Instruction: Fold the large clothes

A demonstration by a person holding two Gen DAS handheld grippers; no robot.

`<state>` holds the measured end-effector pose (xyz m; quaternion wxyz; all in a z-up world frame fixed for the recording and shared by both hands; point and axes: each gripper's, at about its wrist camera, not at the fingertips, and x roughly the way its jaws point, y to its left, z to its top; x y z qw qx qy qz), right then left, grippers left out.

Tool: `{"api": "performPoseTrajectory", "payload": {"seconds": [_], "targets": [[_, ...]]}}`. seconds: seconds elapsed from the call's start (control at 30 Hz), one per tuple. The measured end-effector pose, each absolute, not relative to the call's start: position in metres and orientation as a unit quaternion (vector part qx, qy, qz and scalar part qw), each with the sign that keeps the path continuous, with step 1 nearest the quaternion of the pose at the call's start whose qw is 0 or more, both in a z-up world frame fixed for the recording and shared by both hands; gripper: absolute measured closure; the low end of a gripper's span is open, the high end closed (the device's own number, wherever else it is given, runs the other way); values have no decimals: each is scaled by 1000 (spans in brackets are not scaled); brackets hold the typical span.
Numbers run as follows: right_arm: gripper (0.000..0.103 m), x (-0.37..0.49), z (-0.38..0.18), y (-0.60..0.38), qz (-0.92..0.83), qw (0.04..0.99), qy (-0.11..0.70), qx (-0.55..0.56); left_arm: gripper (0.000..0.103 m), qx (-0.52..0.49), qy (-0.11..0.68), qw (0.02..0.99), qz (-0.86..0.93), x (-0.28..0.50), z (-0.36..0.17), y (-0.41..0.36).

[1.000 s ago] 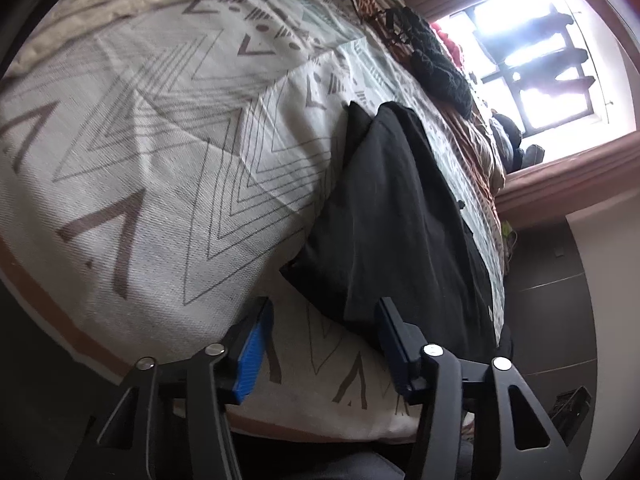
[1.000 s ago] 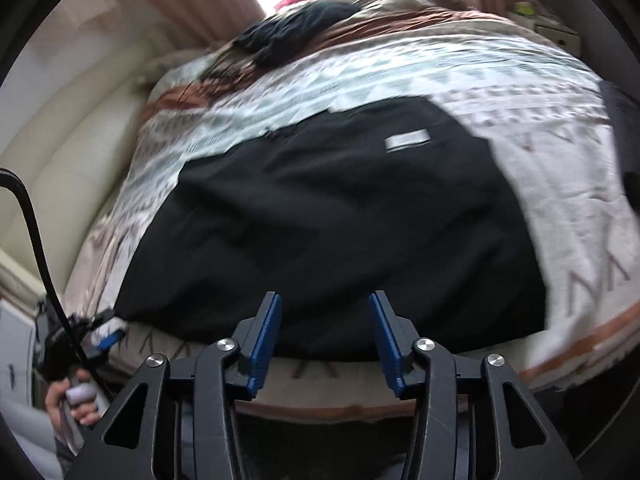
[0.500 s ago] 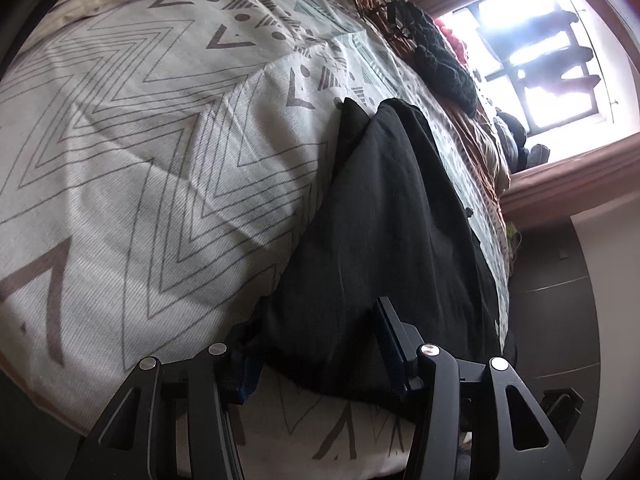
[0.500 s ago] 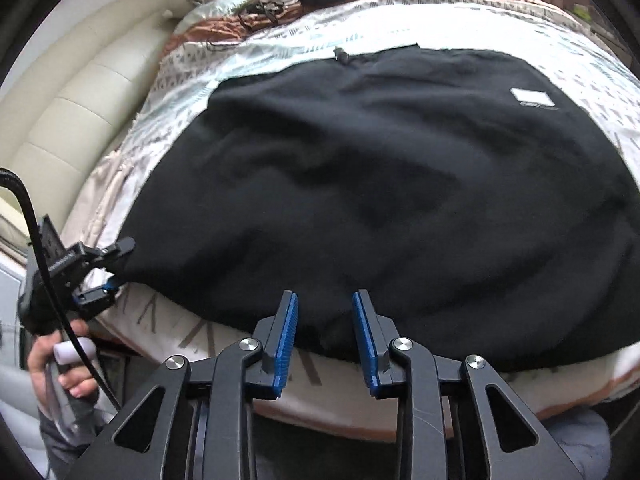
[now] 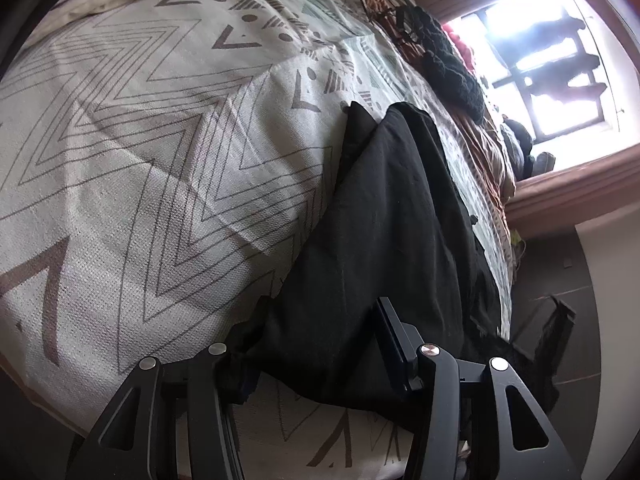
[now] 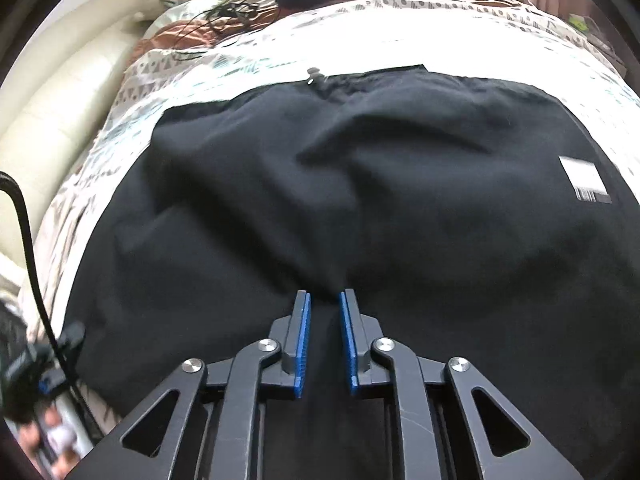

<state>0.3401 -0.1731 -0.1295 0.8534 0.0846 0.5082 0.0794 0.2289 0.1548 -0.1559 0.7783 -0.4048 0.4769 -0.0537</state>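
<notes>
A large black garment (image 6: 360,184) lies spread on a patterned bedspread (image 6: 400,44), with a white label (image 6: 586,180) near its right side. In the left wrist view its near corner (image 5: 380,240) lies between the jaws of my left gripper (image 5: 320,320), which stands wide open around the cloth; the left finger is partly hidden under it. My right gripper (image 6: 324,300) is nearly closed on the garment's near hem, with black cloth between the blue pads (image 6: 304,340).
The bedspread (image 5: 140,140) has a grey zigzag pattern. A dark knitted item (image 5: 452,68) and cables lie at the far end by a bright window (image 5: 540,60). A cream padded headboard (image 6: 52,120) runs along the left. The left hand holding its gripper (image 6: 36,400) shows at lower left.
Both grippers moved forward onto the garment's near edge. The right gripper's jaws narrowed from wide open to nearly closed on the hem. The left gripper's jaws now straddle the corner.
</notes>
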Motion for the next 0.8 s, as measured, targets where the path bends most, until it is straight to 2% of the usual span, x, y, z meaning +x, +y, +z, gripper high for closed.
{"api": "performPoseTrajectory", "payload": {"seconds": [0.1,0.13,0.23,0.57,0.7,0.8], "targets": [[89,363,-131,-179,68,852,511,87,51,-399,482,779,-38,230,-154,151],[94,370,-131,-181,65,852,512,89,51,-400,483,779,-33,230,-153,150],[98,392,-132,-188,57,853,511,89,51,-413,483,772,-12,229,-154,149],[99,447,-133,-199,67,849,511,116,49,-399,512,759,34,248,-150,135],[99,461,-138,-209,86,844,512,137,44,-389,512,764,47,261,-150,130],[99,468,-143,-217,105,839,511,159,47,-374,512,772,52,264,-149,126]]}}
